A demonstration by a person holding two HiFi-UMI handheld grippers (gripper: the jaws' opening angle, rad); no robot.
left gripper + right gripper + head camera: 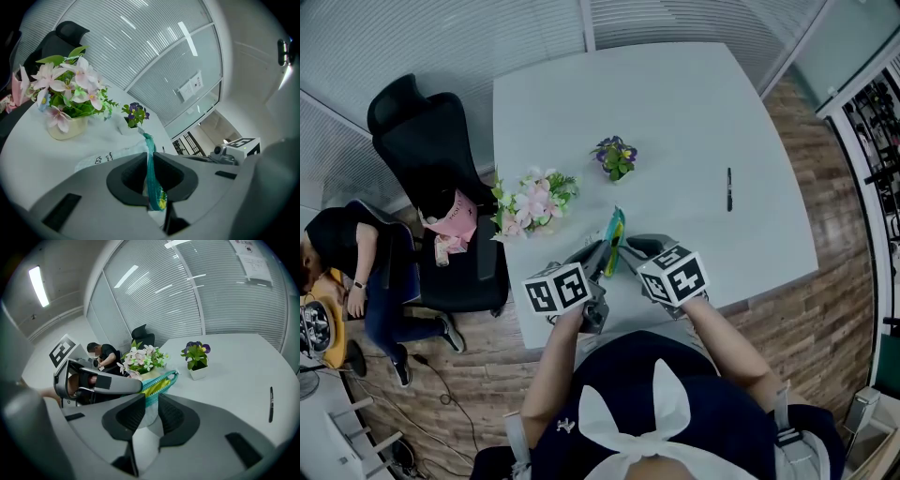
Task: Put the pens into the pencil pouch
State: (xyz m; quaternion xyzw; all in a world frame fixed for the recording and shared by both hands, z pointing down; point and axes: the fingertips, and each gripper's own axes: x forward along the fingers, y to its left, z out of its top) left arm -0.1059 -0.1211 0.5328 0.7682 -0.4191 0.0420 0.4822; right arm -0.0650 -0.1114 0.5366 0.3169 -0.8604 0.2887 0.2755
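A pencil pouch (614, 239) with a teal zipper and yellow lining is held up over the near edge of the white table (675, 94). My left gripper (602, 255) is shut on one zipper edge of the pouch (149, 140), and its jaws (149, 159) pinch the teal strip. My right gripper (630, 249) is at the other side. The pouch's other edge (160, 382) lies between its jaws (150, 398), which stand a little apart and do not press it. The pouch mouth gapes between the two grippers. One black pen (729, 188) lies on the table to the right (271, 404), away from both grippers.
A pot of pink flowers (534, 202) stands just left of the pouch. A small pot of purple flowers (615, 157) is behind it. A black office chair (431, 159) stands at the table's left side. A person (347, 253) sits beyond the chair.
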